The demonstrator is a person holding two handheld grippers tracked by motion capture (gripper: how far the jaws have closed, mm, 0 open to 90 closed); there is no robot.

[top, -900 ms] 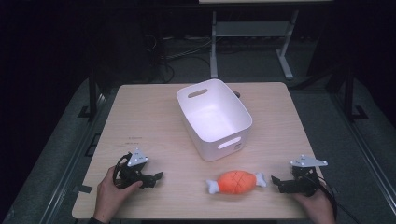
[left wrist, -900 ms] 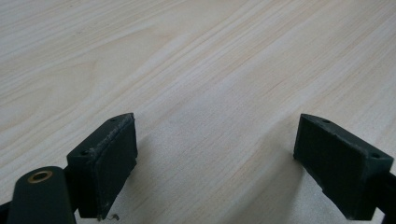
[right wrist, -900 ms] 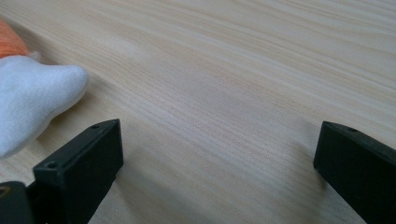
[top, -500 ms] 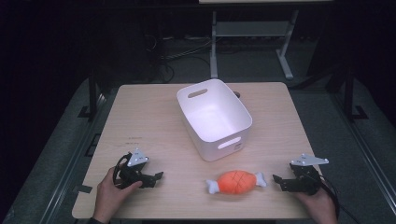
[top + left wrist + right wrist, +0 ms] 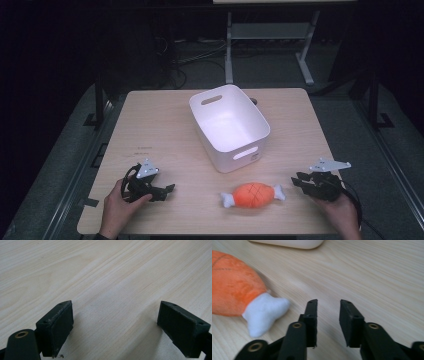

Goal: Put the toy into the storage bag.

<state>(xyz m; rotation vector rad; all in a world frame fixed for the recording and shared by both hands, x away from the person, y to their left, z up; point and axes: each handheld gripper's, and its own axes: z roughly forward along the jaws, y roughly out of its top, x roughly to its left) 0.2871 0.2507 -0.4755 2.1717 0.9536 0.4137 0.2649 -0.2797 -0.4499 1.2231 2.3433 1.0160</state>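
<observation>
Left tongs [image 5: 116, 327] sit low over the table [image 5: 107, 272], jaws spread wide w/ nothing between them but bare light wood. One black pad [image 5: 56, 327] rises at lower left, the other at lower right, both w/ small screw holes on top. A brass-ringed pivot shows beside the left pad. Faint shadows fall under each jaw. Wood grain runs diagonally ahead of the tongs.

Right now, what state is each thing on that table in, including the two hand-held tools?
White bin: upright, open at the top, nothing visible inside.
Plush drumstick: lying on its side on the table, in front of the bin, untouched.
Left tool: jaws wide apart, holding nothing, low over bare wood.
Right tool: jaws narrowly open, empty, just beside the drumstick's white bone end, not touching it.
</observation>
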